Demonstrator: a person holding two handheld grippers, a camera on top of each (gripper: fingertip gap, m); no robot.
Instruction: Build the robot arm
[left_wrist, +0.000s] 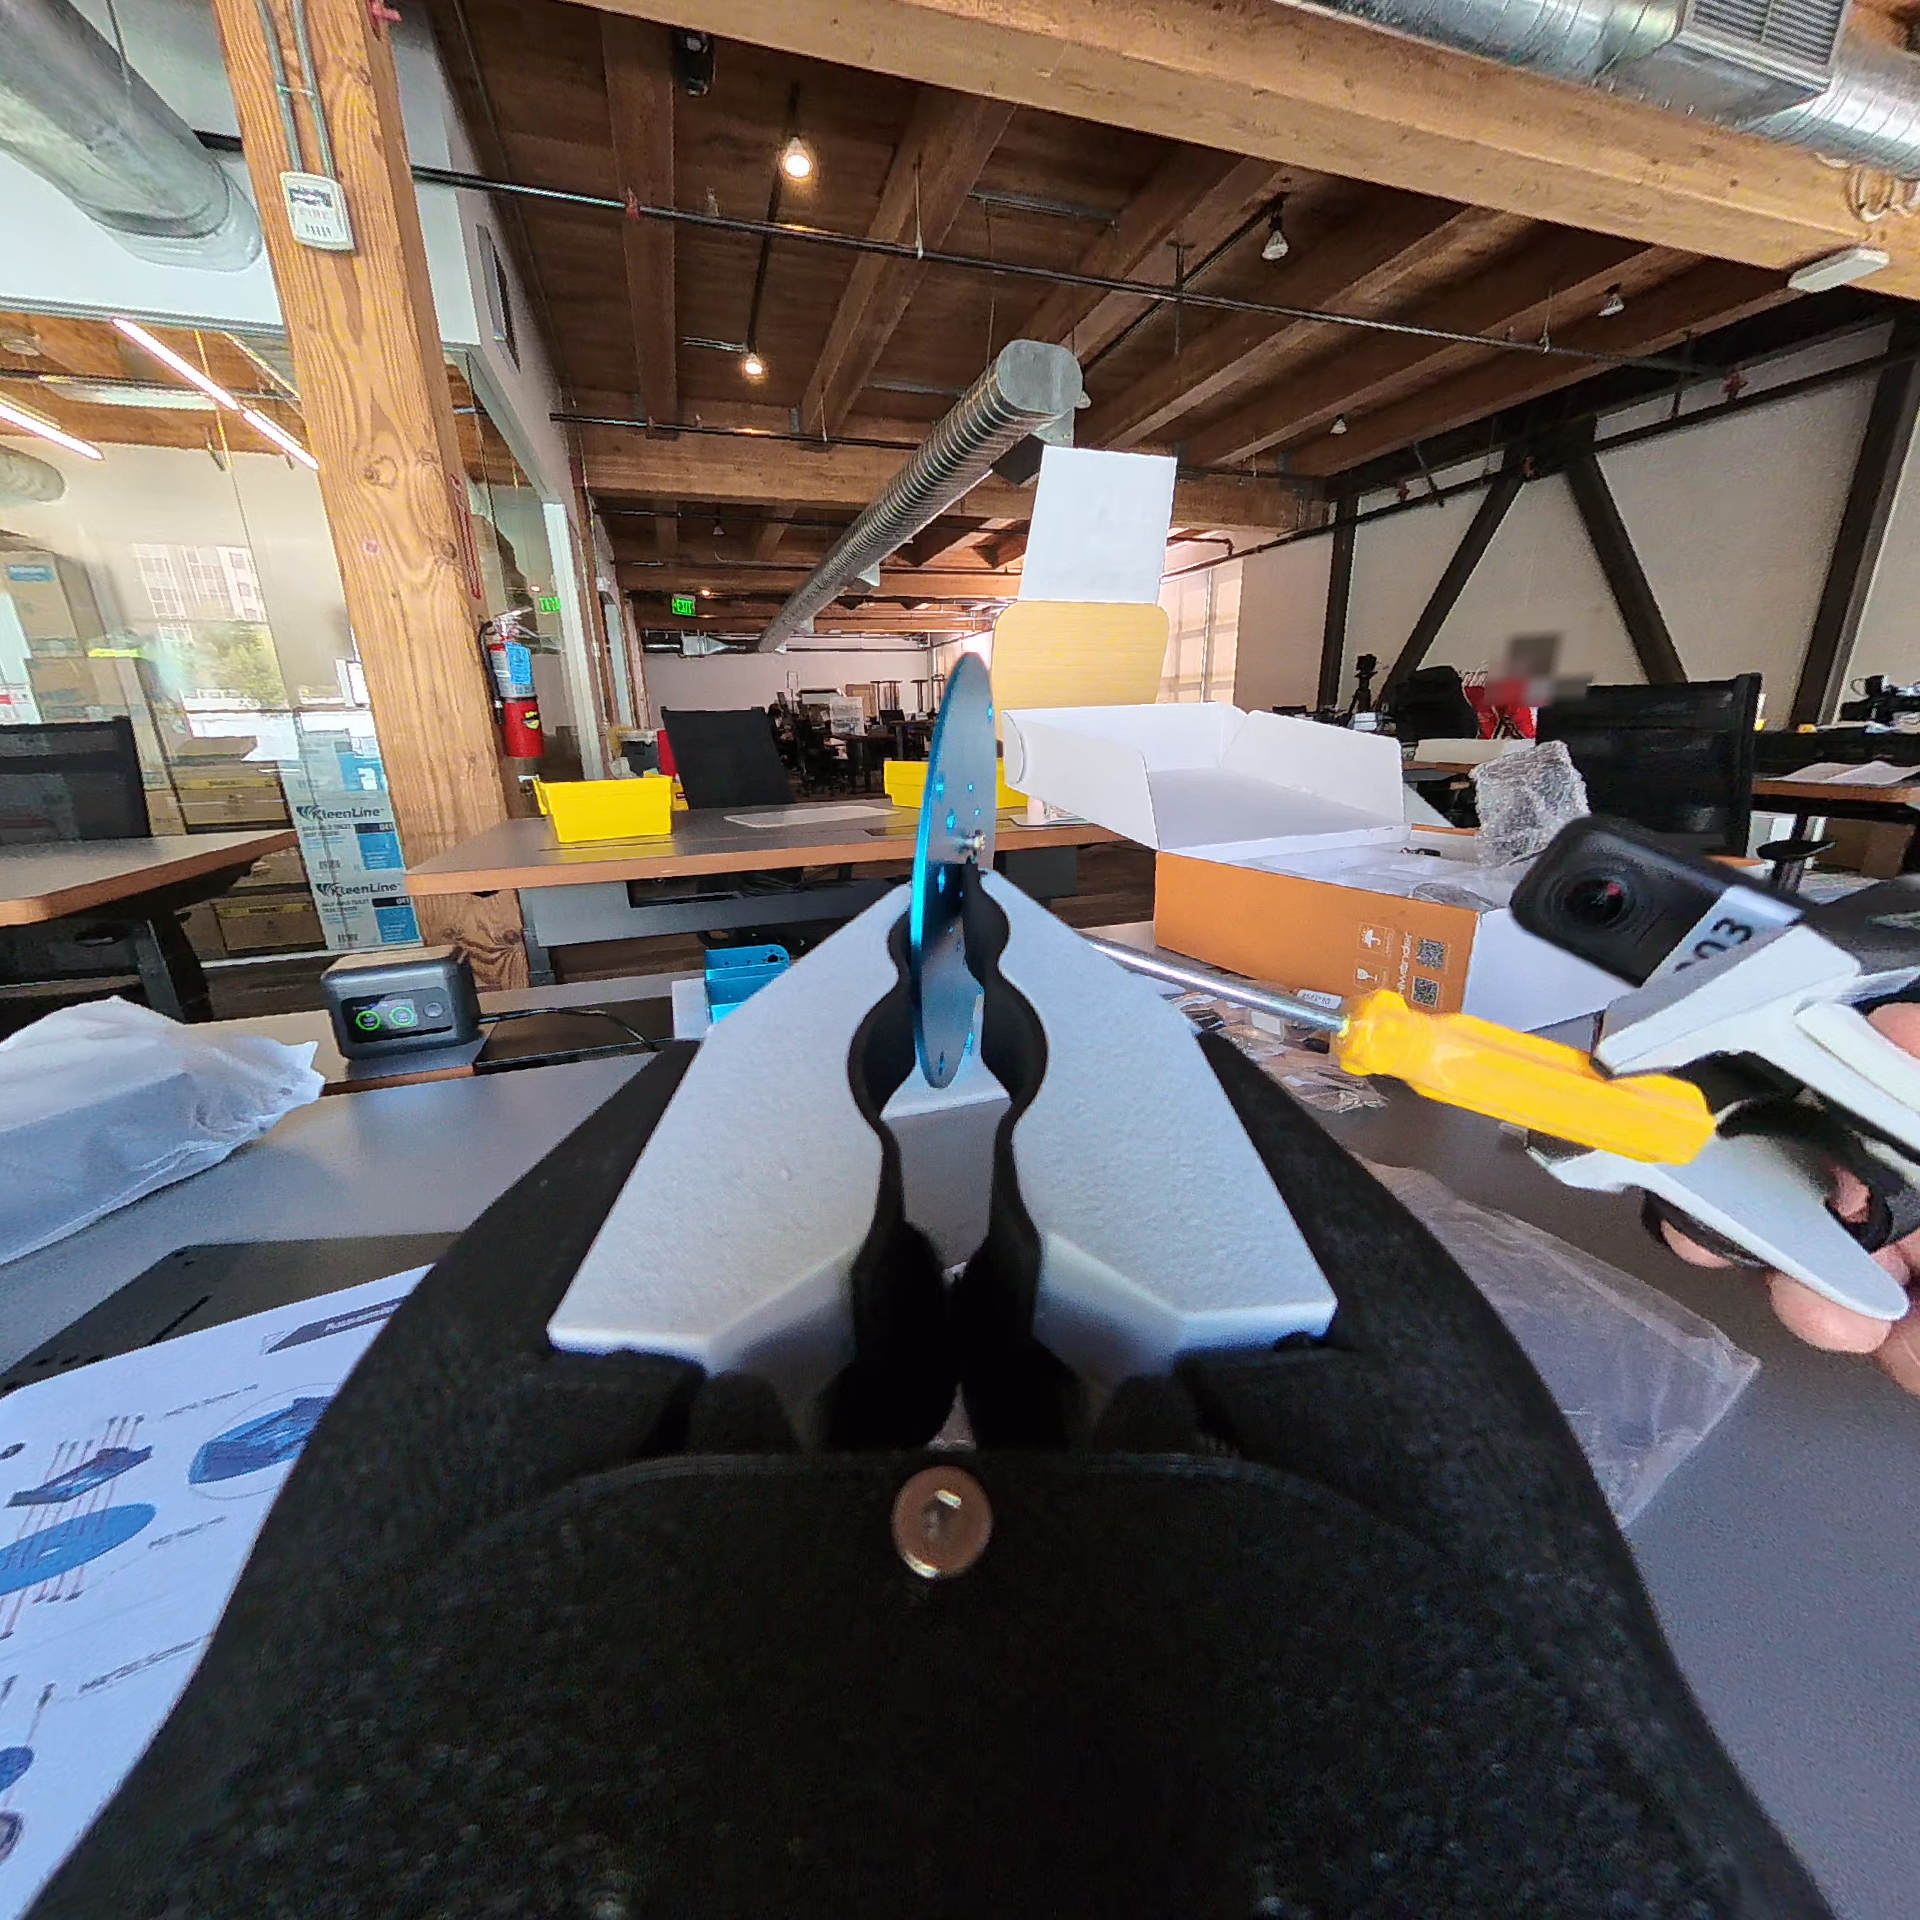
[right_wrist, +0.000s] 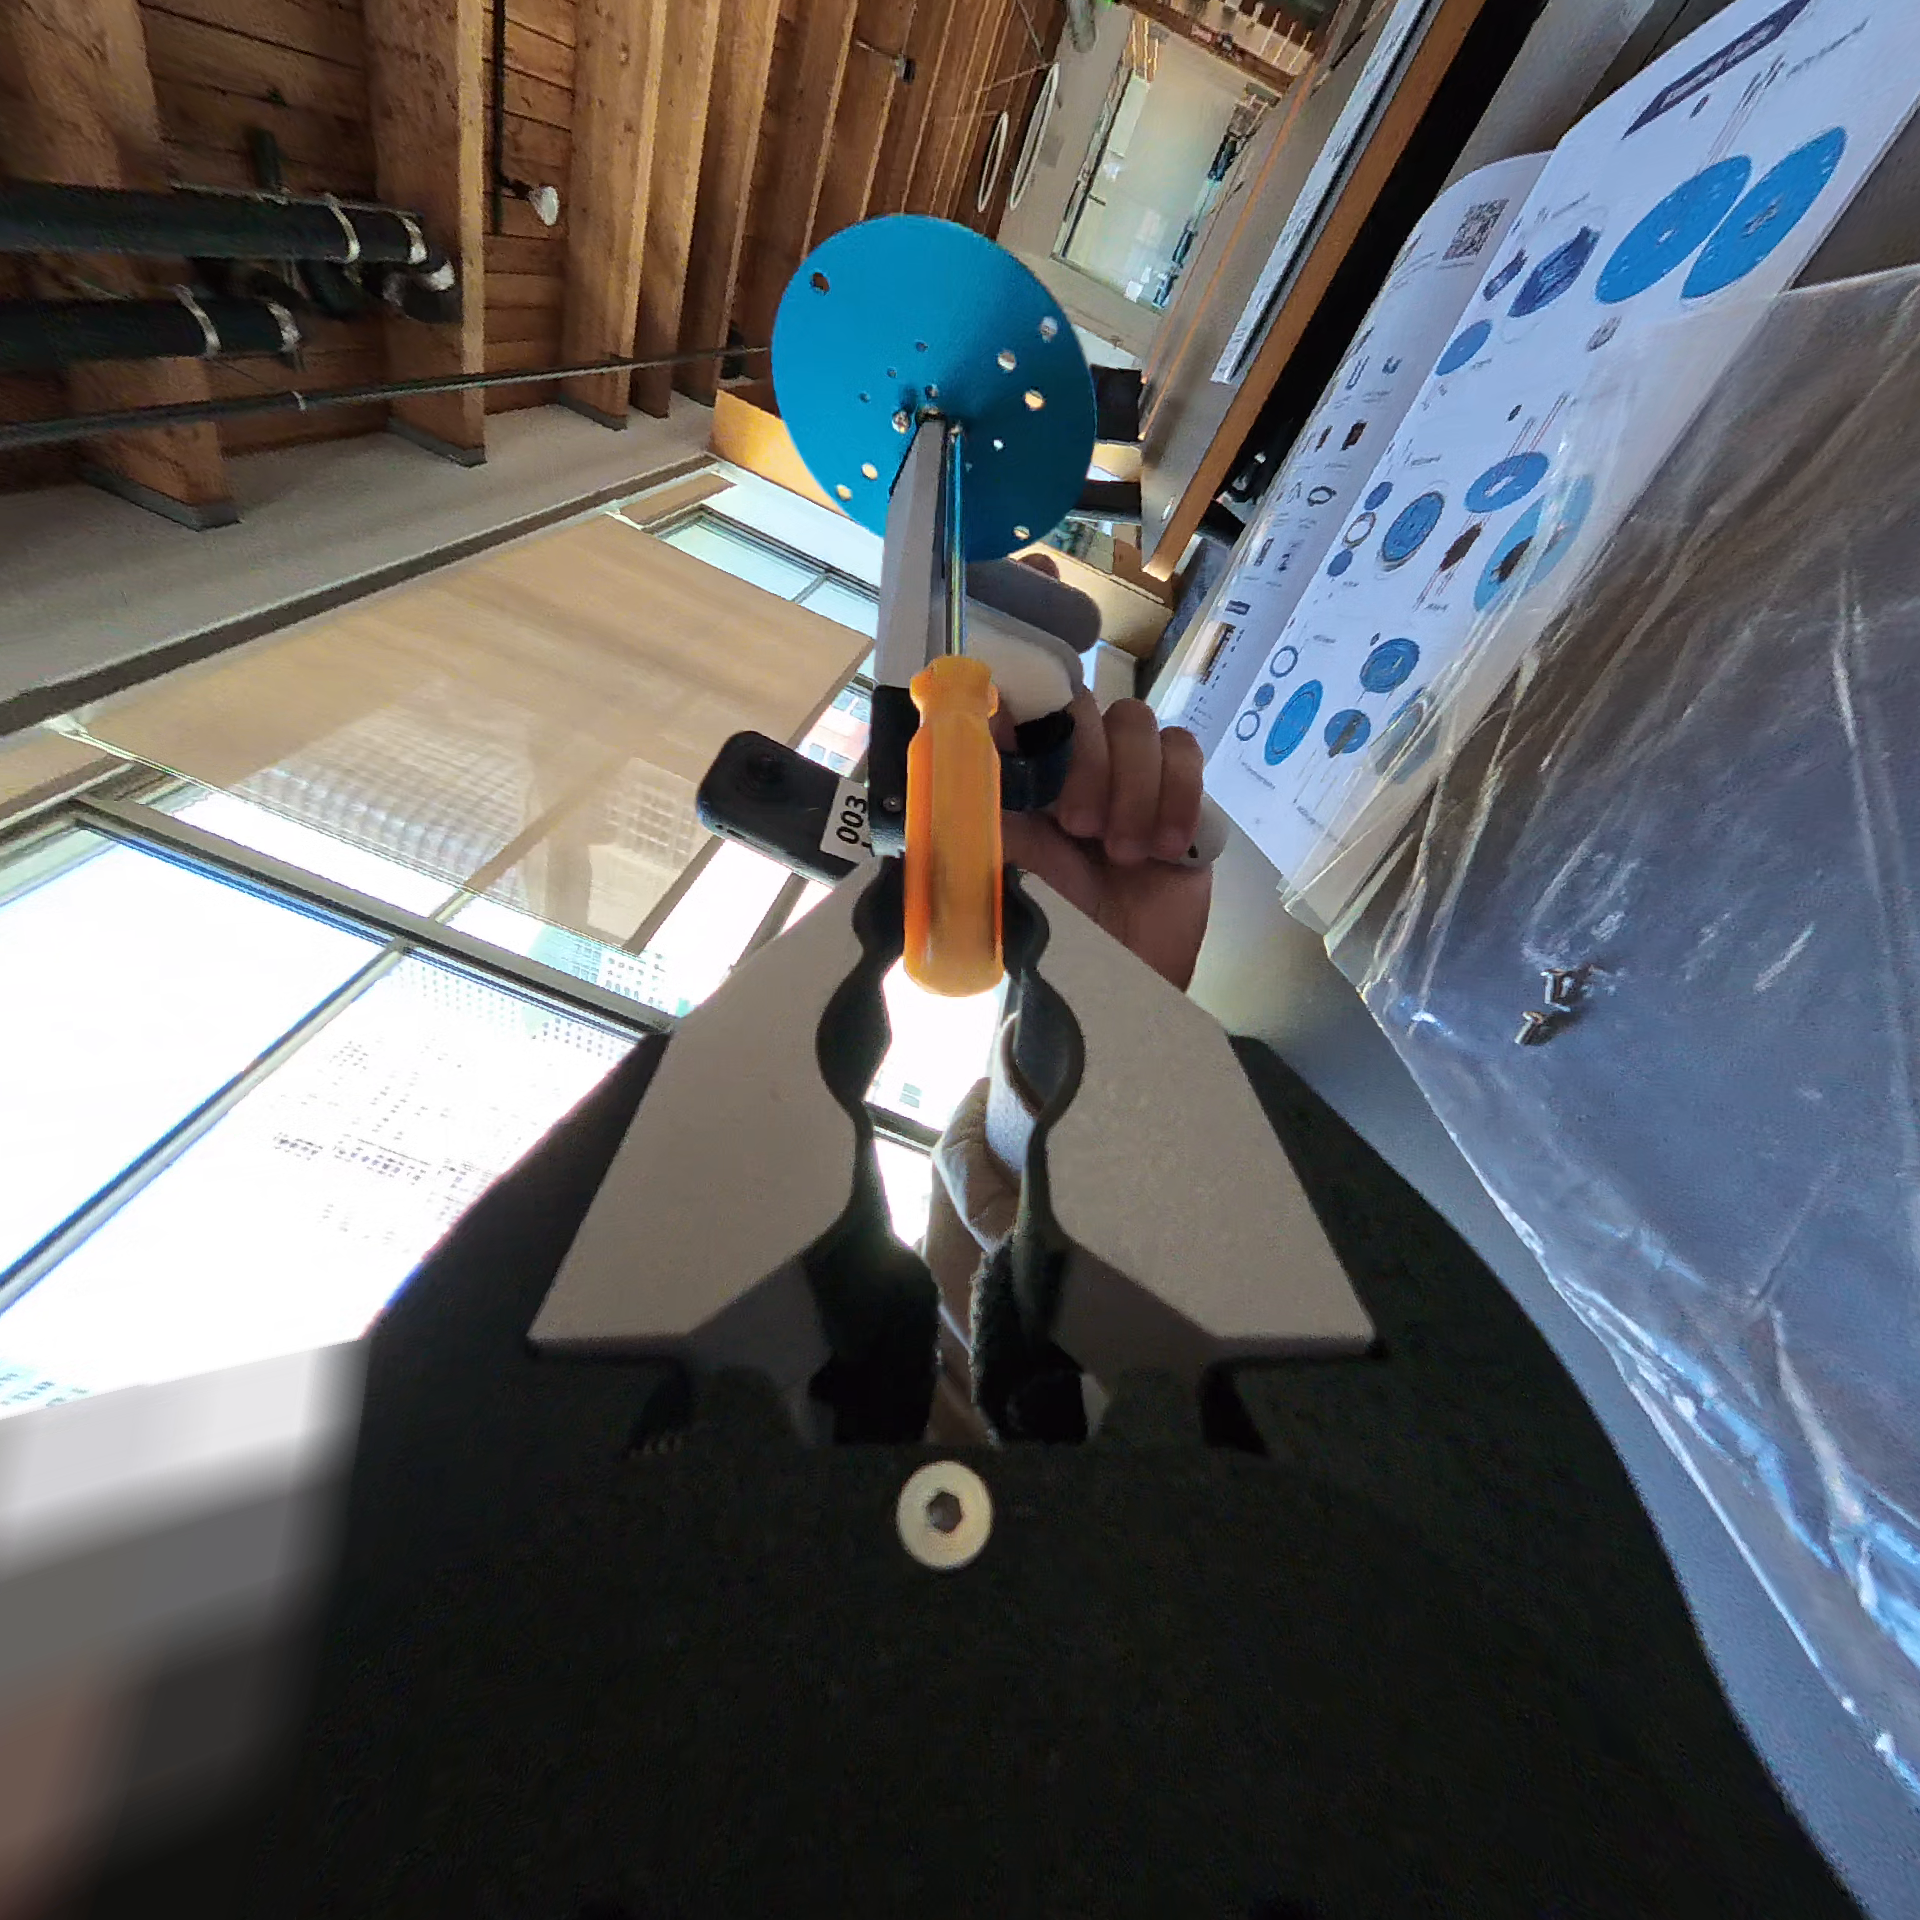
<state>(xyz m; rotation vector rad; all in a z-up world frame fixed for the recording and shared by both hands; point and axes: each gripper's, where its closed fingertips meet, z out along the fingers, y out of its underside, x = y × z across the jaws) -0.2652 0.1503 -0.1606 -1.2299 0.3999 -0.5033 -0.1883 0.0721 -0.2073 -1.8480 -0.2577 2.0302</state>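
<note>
Left gripper (left_wrist: 951, 935) is clamped on the edge of a blue perforated metal disc (left_wrist: 951, 831), holding it upright and edge-on above the desk. Right gripper (right_wrist: 951, 935) is closed around the yellow handle of a screwdriver (right_wrist: 953, 821), whose shaft reaches a small screw (right_wrist: 902, 418) near the disc's centre; the tip seems seated there, though contact is hard to confirm. To drive well, I judge the shaft should stay square to the disc face, with steady axial pressure and the disc held firm against twisting. Beyond the disc stands an open orange-and-white box (left_wrist: 1299, 883). An instruction sheet (left_wrist: 114, 1507) and a clear plastic bag (right_wrist: 1662, 831) holding small screws lie on the grey desk (left_wrist: 1766, 1558).
</note>
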